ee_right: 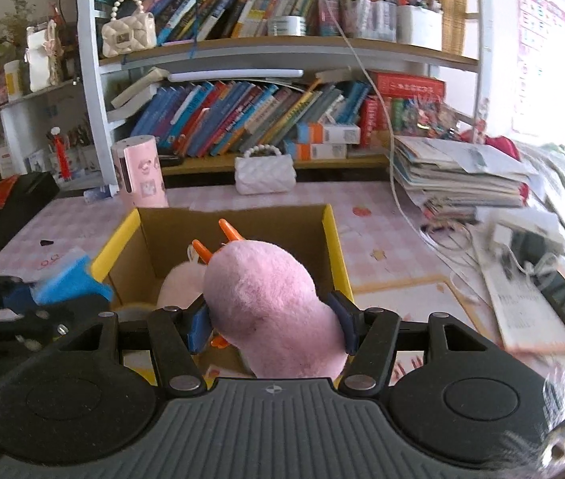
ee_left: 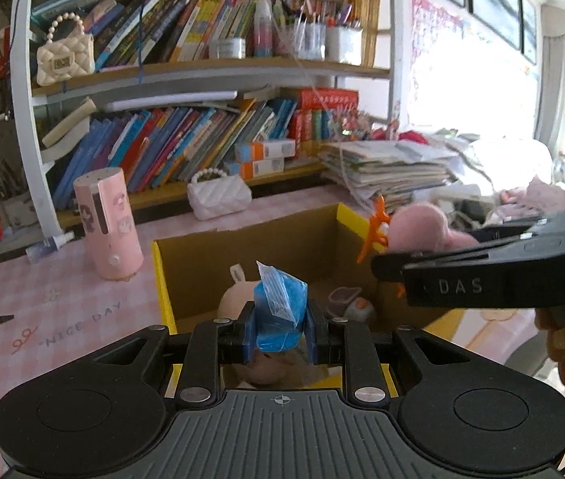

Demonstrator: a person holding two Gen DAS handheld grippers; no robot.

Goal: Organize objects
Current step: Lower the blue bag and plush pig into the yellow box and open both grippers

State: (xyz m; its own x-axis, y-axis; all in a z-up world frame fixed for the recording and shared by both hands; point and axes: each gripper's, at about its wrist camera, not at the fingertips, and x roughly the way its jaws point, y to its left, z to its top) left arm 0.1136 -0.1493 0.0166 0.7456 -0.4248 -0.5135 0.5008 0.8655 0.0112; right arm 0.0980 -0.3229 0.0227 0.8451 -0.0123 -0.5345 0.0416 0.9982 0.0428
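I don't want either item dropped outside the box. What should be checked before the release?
1. Left gripper grip on the blue packet: ok, pinched between both fingers.
2. Right gripper grip on the pink plush: ok, squeezed between both fingers.
3. Packet over the box: ok, the opening lies just ahead and below.
4. Plush over the box: ok, it hangs above the near edge, partly inside.
5. Room in the box: cannot tell fully; another plush and a small toy already lie inside.
6. Grippers apart: ok, though close together.
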